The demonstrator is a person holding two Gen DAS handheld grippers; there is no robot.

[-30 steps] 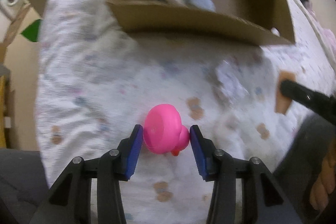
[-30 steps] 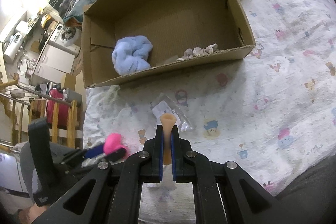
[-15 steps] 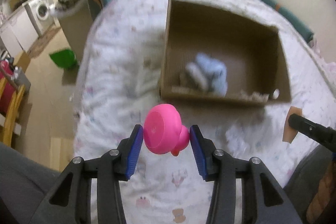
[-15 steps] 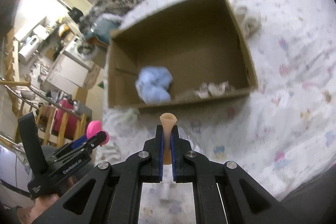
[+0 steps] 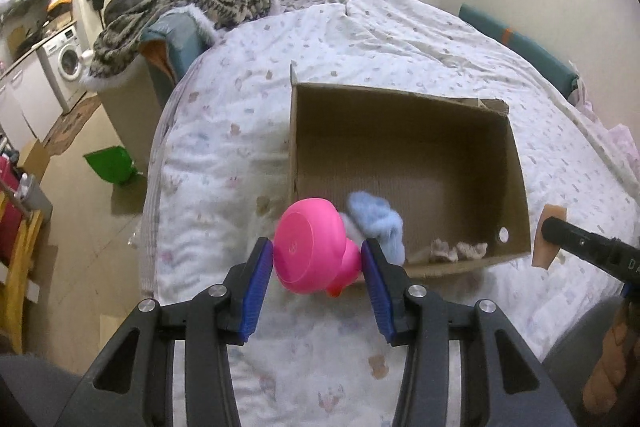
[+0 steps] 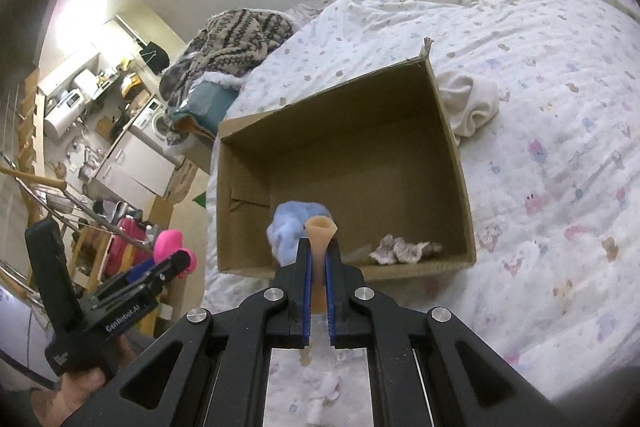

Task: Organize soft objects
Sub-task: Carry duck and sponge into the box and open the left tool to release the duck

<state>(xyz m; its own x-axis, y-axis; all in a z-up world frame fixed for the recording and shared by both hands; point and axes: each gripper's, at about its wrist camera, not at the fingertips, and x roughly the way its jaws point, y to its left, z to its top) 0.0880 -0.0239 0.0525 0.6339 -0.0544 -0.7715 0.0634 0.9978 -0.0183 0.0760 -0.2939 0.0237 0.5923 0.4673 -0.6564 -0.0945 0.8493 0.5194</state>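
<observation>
The left tool (image 5: 318, 259) grips a pink rubber duck (image 5: 314, 253); the right tool (image 6: 318, 259) pinches a tan soft piece (image 6: 320, 239). Both hang just short of the cardboard box (image 5: 516, 163), ahead on the bed (image 5: 240, 131).

Warm, dim indoor light, a blown-out bright glare at the upper left of the right wrist view, soft shadow inside the cardboard box (image 5: 404, 163), strong fisheye bending with black corners, both views sharp, bed (image 6: 540, 75) evenly lit, slight colour noise
</observation>
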